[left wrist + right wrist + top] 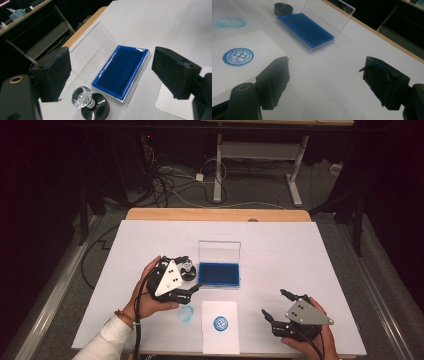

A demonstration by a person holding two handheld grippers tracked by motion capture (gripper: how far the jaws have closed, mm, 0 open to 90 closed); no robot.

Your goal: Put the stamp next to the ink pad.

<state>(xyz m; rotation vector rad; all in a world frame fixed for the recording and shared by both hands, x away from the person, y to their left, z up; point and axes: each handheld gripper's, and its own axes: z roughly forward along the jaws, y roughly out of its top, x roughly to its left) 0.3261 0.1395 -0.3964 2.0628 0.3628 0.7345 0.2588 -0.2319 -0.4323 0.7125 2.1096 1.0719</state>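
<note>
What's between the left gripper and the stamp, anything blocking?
Nothing visible. The left gripper has its jaws open just above the stamp, which stands upright beside the open ink pad, apart from it. The pad's raised clear lid sits behind, not across the approach.

Table (300, 245): ink pad case (219, 274) set near centre, lid stood upright at its far edge. Stamp (187, 269) placed just left of case, upright on table. Paper sheet (220, 340) laid before case, at near edge; stamped mark (220, 322) borne on it. Smudged ring (185, 313) found on table just left of sheet. L gripper (196, 287) held above table near stamp, before it; R gripper (274, 305) held well apart at near right.
</note>
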